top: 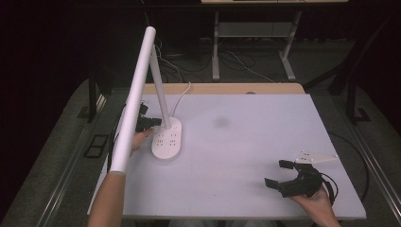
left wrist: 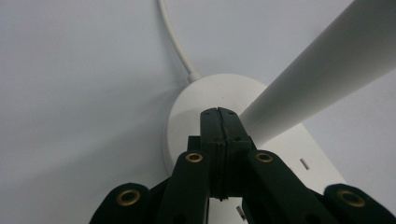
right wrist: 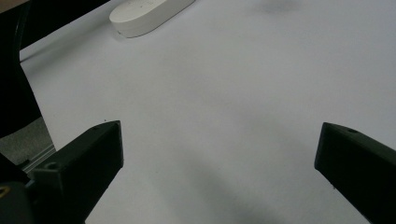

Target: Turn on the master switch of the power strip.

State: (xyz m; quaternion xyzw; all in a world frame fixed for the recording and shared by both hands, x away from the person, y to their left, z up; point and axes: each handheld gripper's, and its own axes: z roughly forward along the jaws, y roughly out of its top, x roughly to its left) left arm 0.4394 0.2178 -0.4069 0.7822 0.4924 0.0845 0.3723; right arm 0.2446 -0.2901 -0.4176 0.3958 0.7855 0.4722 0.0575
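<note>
A white desk lamp stands at the left of the table: an oval base with socket holes, a slanted stem and a long tube head reaching toward the camera. My left gripper is shut, its tip right at the base's left side by the stem's foot. In the left gripper view the closed jaws lie over the base next to the stem; whether they touch it I cannot tell. My right gripper stands open near the front right, nothing between its jaws.
The lamp's white cable runs from the base to the table's far edge. A faint dark smudge marks the middle of the table. The lamp head hides much of my left hand. Another desk's legs stand behind.
</note>
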